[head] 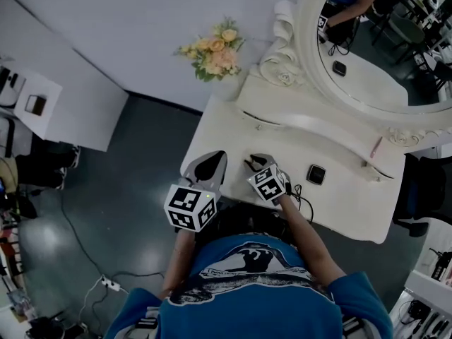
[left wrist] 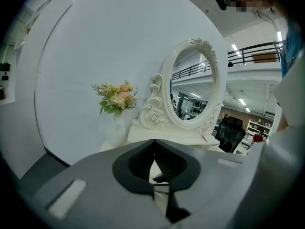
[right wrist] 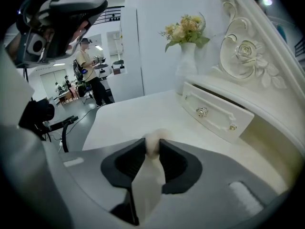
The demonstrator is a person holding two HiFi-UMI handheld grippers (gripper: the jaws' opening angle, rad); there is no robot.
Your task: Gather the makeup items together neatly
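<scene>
A soft beige makeup sponge [right wrist: 153, 141] sits pinched between the pads of my right gripper [right wrist: 152, 148], just above the white dressing table [right wrist: 138, 116]. In the head view that gripper [head: 256, 162] is over the table's front middle. A small black compact [head: 316, 174] lies on the table to its right. Farther right, a slim pink stick [head: 376, 147] rests on the raised shelf below the mirror. My left gripper [head: 212, 162] hovers at the table's front left corner. Its jaws meet at the tips with nothing between them [left wrist: 153, 144].
An oval mirror in an ornate white frame [head: 305, 62] stands at the back of the table. A vase of peach flowers [head: 214, 51] stands at the back left. A shallow drawer with small knobs [right wrist: 217, 116] faces the right gripper. A black office chair [head: 424, 189] stands at the right.
</scene>
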